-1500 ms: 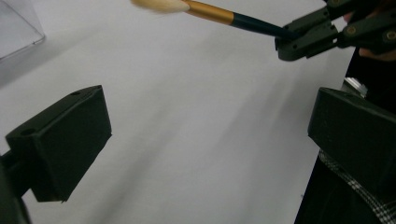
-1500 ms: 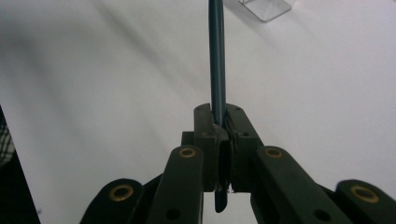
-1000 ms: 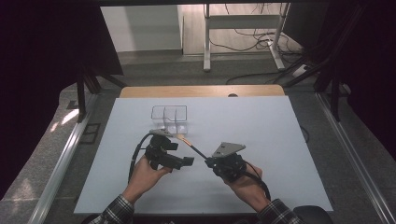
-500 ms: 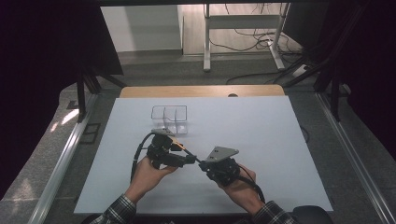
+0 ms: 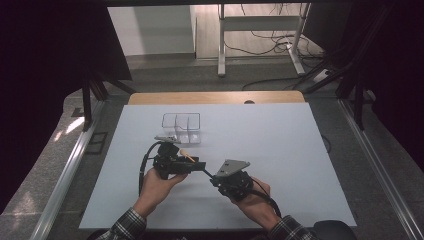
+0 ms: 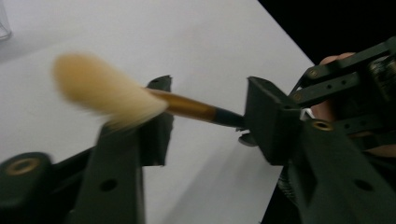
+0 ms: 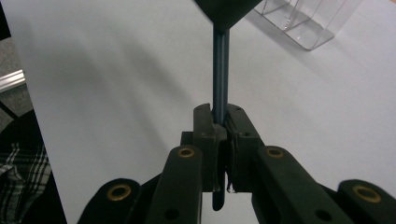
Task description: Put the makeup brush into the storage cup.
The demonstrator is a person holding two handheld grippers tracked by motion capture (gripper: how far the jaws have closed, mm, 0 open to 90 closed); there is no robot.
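Lab: framed test table (image 5: 300, 150), floor cables (image 5: 260, 40)

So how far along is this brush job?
Done: the right tool is shut on the makeup brush handle. In hand: the left tool has just been closing around the brush, no firm grip visible. Left: probably placing it in the clear divided box.

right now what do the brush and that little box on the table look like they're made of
Brush: soft pale tan bristles, hair or synthetic, hard to tell; a shiny golden-brown collar that looks like metal; a dark, smooth handle, perhaps painted wood or plastic.
Box: clear, glossy hard plastic, probably acrylic; the white table shows through its walls and divider.
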